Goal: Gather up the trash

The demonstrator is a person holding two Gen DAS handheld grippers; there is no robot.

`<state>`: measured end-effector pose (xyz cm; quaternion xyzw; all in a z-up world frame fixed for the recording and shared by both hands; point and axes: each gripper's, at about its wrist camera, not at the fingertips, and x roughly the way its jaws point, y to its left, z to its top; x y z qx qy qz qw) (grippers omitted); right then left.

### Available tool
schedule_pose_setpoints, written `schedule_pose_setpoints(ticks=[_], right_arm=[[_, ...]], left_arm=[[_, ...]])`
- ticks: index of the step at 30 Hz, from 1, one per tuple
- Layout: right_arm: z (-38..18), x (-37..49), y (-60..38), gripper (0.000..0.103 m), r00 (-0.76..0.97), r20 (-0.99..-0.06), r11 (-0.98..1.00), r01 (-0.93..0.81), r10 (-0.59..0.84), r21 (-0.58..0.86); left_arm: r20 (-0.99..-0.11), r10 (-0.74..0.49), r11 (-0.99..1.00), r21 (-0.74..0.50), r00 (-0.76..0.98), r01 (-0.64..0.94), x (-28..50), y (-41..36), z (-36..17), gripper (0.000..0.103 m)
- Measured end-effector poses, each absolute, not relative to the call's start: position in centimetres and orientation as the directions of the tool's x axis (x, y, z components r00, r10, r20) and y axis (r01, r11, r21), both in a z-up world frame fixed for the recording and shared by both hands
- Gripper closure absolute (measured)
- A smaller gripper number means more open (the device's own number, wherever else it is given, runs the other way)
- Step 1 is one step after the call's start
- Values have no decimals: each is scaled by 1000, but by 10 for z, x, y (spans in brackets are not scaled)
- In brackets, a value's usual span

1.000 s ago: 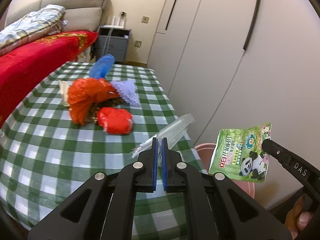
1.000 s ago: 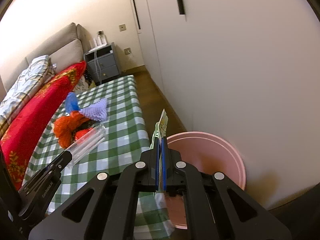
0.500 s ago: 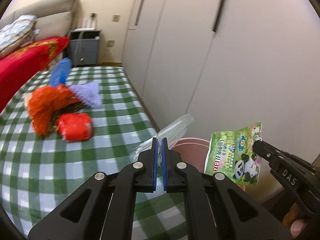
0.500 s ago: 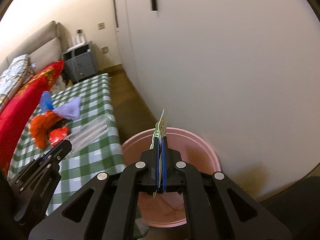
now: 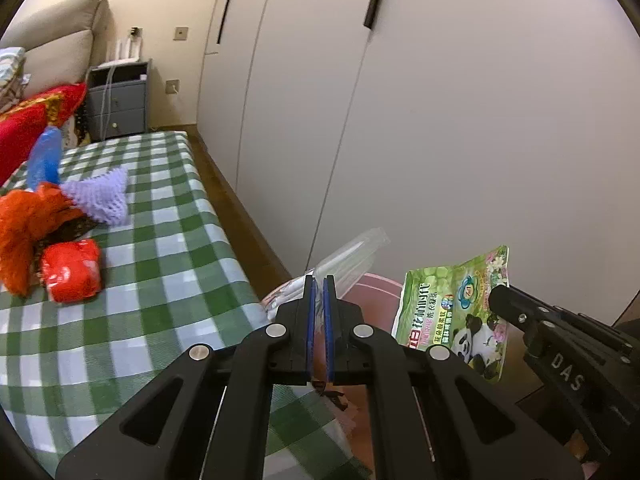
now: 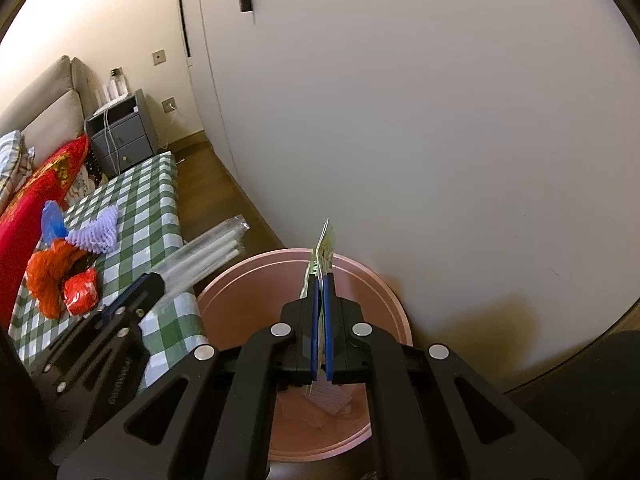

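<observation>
The left gripper [image 5: 319,282] is clamped on one clear, crinkled plastic sleeve [image 5: 352,254] that juts forward above the table's edge. The right gripper [image 6: 320,280] pinches one flat green detergent pouch [image 5: 454,312] printed with a panda, held edge-on over the single round pink plastic bin [image 6: 248,280]. The green-and-white checked tablecloth [image 5: 168,272] carries four more pieces: an orange crumpled bag [image 5: 24,224], a red wrapped packet [image 5: 72,270], a lilac foam net [image 5: 102,196], a blue wrapper [image 5: 44,160].

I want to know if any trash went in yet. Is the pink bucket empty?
Not empty. The right wrist view shows crumpled paper-like scraps lying on the bottom of the pink bucket.
</observation>
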<state>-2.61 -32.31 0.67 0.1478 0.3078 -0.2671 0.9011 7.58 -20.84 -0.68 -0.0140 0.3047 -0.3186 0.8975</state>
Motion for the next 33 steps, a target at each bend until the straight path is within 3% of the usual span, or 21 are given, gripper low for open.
schedule_pose_setpoints(ticks=[12, 14, 15, 18, 33], right_arm=[[4, -27, -334, 101, 660, -644, 794, 593, -386, 131], [4, -27, -335, 95, 656, -647, 791, 597, -388, 130], [4, -28, -336, 95, 651, -648, 785, 606, -395, 131], [4, -28, -338, 89, 651, -649, 776, 614, -394, 145], [6, -29, -328, 86, 680, -629, 789, 591, -376, 167]], left_arm=[[-571, -607, 766, -236, 552, 598, 86, -239, -20, 99], [-581, -610, 760, -237, 539, 605, 86, -241, -23, 99], [-585, -609, 760, -237, 536, 605, 87, -241, -24, 96], [-596, -588, 778, -230, 547, 585, 88, -237, -27, 75], [-570, -572, 811, -284, 590, 511, 87, -188, -13, 75]])
